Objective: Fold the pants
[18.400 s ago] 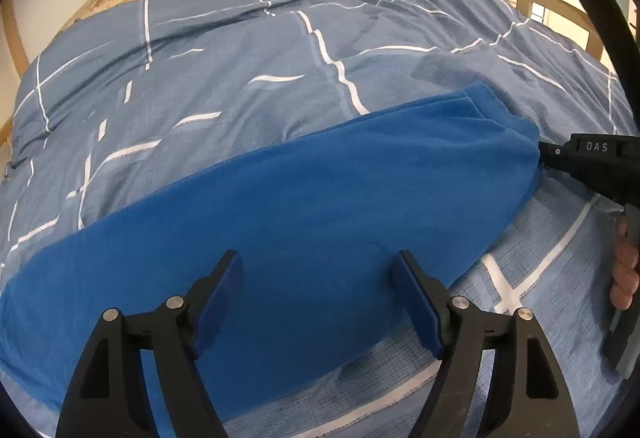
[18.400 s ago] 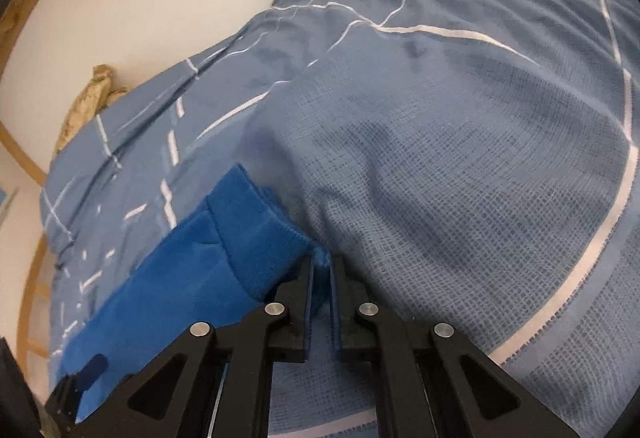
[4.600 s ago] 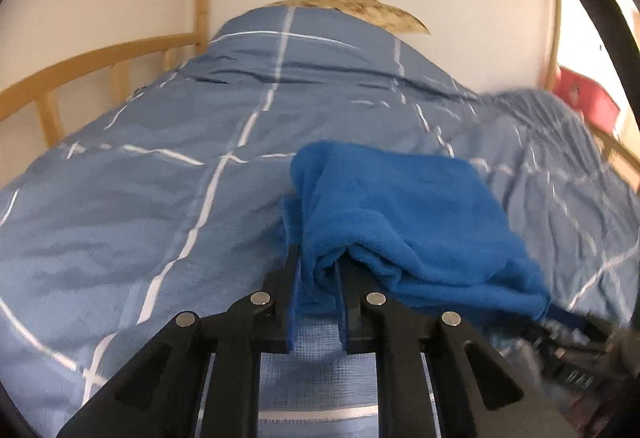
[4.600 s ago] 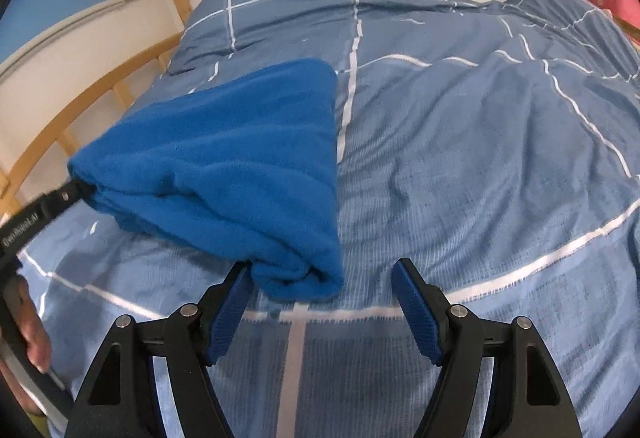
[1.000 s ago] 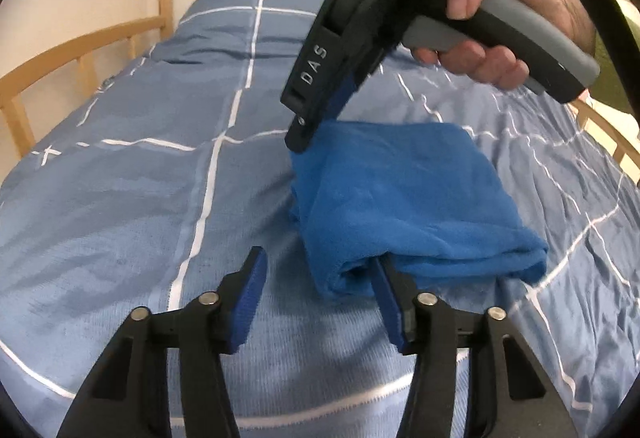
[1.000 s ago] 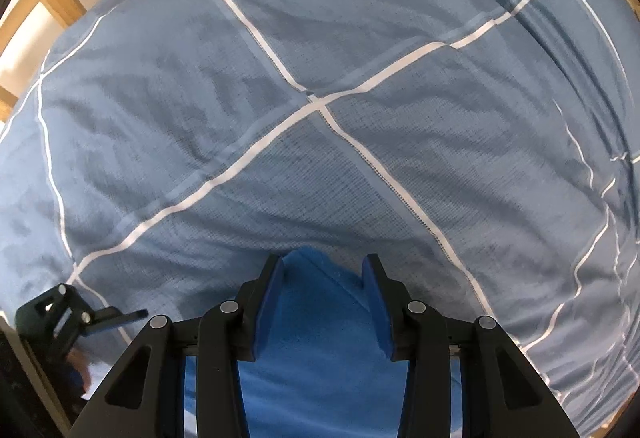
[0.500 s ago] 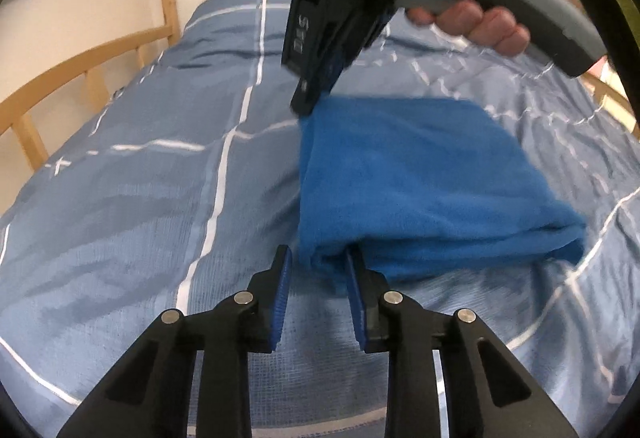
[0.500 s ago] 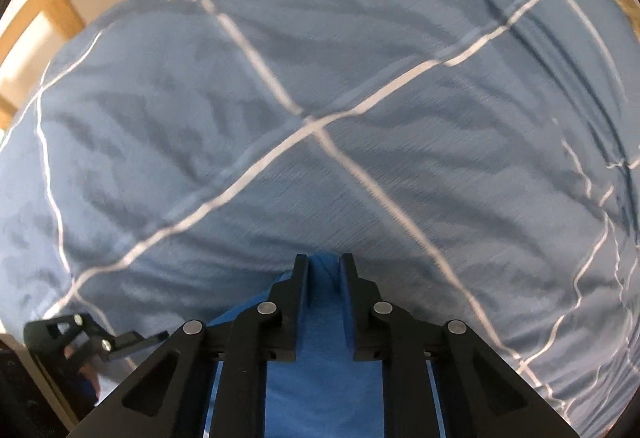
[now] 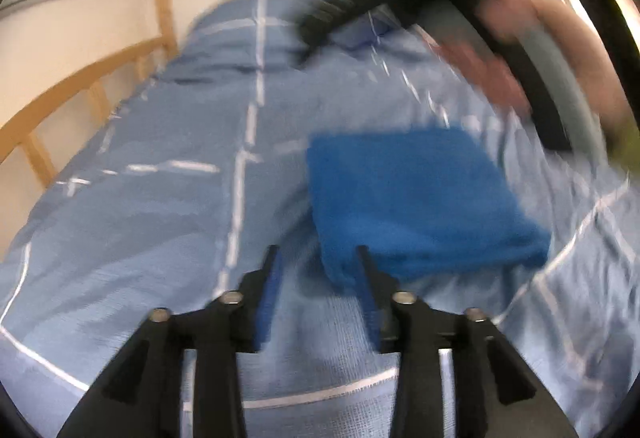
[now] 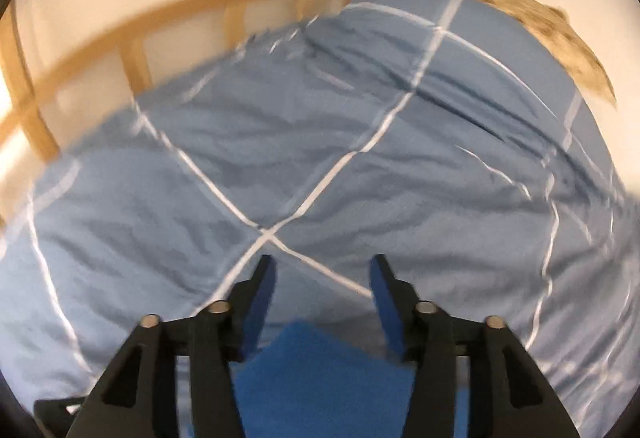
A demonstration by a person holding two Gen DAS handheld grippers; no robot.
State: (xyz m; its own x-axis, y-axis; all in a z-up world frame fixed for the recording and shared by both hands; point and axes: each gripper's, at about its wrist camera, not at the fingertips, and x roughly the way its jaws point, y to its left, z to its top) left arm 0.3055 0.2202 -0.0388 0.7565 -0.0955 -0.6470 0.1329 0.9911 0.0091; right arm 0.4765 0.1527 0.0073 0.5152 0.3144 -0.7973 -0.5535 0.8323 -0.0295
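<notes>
The pants (image 9: pixel 416 194) are bright blue fleece, folded into a compact, roughly rectangular bundle. They lie flat on the blue checked duvet (image 9: pixel 160 222), nothing gripping them.

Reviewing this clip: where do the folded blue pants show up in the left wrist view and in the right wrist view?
Left wrist: the folded blue pants lie right of centre on the duvet, just beyond the open left gripper.
Right wrist: only a corner of the pants shows at the bottom centre, below the open right gripper.
Shared landmark: the wooden bed rail.
</notes>
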